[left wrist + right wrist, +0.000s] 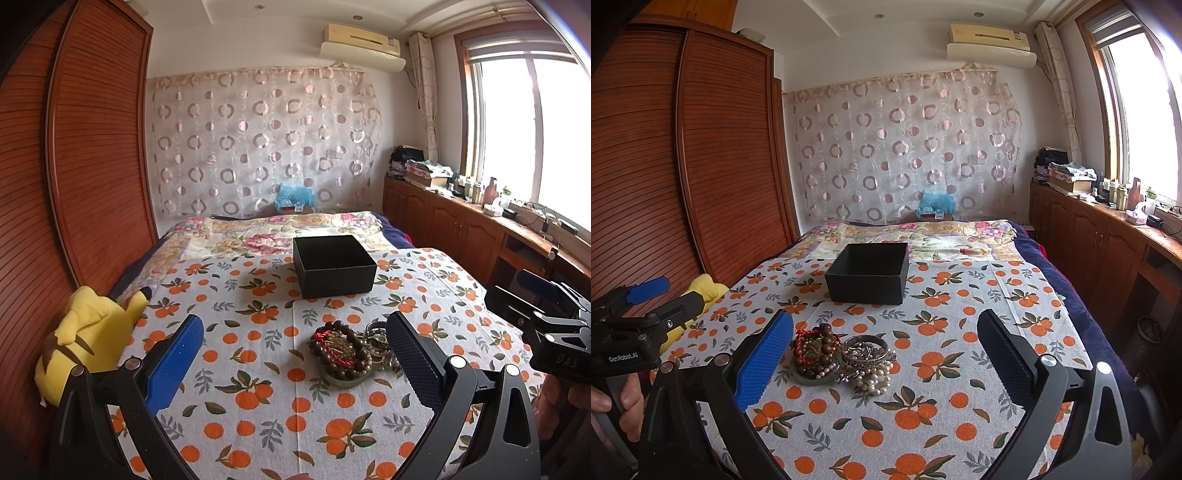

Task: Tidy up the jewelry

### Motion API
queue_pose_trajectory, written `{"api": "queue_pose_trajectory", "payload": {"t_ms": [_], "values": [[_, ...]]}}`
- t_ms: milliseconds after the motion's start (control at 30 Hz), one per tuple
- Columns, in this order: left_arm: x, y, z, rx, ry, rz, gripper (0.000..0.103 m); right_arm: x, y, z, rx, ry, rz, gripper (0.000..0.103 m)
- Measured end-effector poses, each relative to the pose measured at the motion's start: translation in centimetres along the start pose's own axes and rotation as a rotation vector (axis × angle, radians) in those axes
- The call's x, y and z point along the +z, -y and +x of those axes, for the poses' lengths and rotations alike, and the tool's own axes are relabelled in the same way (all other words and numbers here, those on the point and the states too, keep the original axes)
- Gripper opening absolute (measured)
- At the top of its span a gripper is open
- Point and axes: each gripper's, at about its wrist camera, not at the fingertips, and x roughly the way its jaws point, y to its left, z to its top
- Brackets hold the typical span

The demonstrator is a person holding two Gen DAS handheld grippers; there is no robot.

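Observation:
A pile of jewelry (349, 352) lies on the orange-print cloth: dark wooden bead bracelets, a red cord, a green bangle, silver pieces. In the right wrist view the jewelry pile (842, 360) also shows white pearls. An open, empty black box (334, 271) sits farther back on the cloth; it also shows in the right wrist view (868, 273). My left gripper (295, 365) is open, just short of the pile, which lies toward its right finger. My right gripper (882, 365) is open, the pile next to its left blue finger.
A yellow plush toy (85, 341) lies at the bed's left edge by the wooden wardrobe (74, 147). A floral quilt (266, 232) covers the far bed. Wooden cabinets (1100, 240) with clutter run along the right under the window.

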Motion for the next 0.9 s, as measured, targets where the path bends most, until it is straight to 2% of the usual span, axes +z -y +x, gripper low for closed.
{"api": "queue_pose_trajectory", "payload": {"t_ms": [600, 900], "values": [[-0.06, 0.41, -0.29, -0.004, 0.001, -0.001, 0.096, -0.06, 0.08, 0.02, 0.000, -0.001, 0.001, 0.101], [-0.44, 0.41, 0.59, -0.012, -0.030, -0.001, 0.096, -0.62, -0.06, 0.71, 0.004, -0.019, 0.005, 0.101]]}}
